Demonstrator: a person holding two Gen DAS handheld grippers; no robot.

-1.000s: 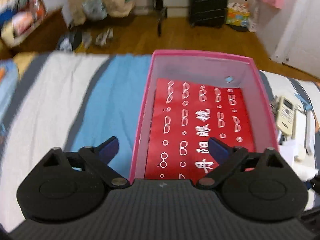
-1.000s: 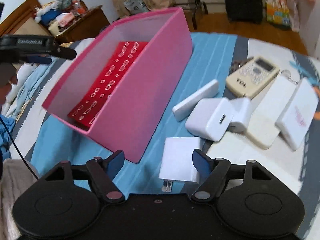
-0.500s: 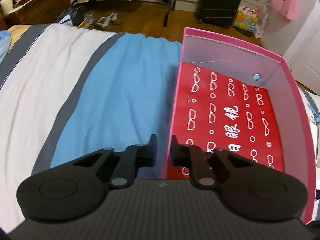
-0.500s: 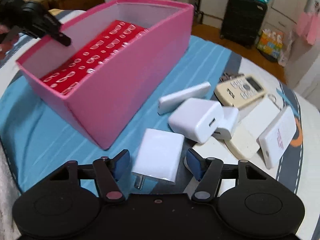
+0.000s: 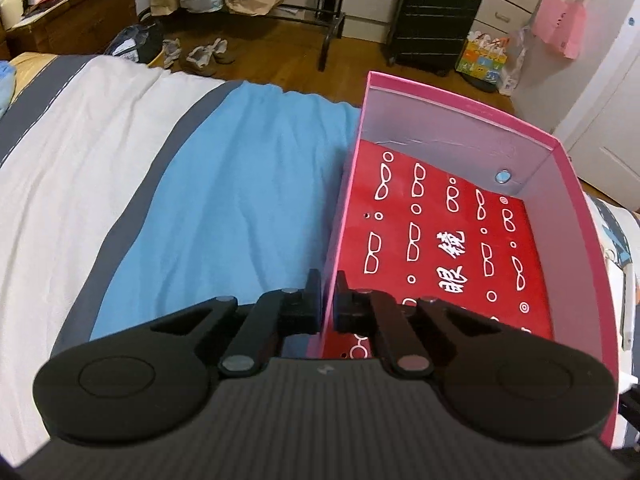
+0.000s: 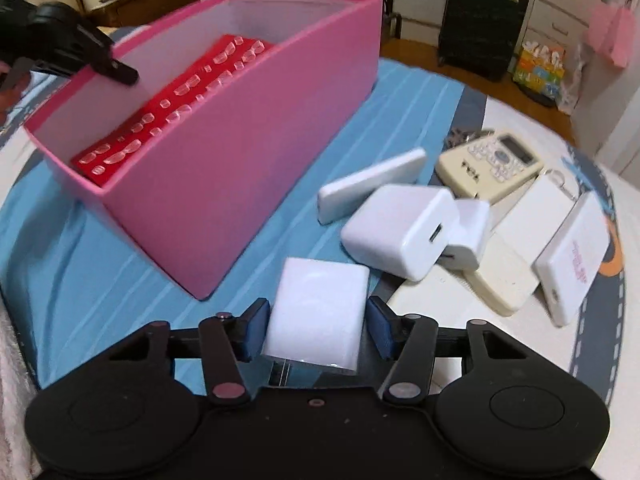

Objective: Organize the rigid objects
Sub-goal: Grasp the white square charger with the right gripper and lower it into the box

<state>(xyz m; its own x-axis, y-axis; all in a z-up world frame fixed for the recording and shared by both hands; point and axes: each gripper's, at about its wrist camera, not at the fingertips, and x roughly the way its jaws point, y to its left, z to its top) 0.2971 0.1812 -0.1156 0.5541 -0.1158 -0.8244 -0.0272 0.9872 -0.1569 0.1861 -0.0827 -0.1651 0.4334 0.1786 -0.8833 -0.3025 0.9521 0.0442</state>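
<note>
tongs work first: the left tongs are clamped tight on the near side wall of the pink box, one finger outside and one inside, which steadies the box on the bed. the right tongs have just been closing around the white charger; the blue pads sit just beside its flanks, seemingly not yet pressing. to do this well, i would finish the squeeze square on the flat sides, lift clear of the blue sheet, then carry it over the rim onto the red lining. the charger is a smooth, rounded white block, lying flat just beside the box, its metal prongs pointing back at the tongs. slick plastic may slip if pinched near an edge.
</note>
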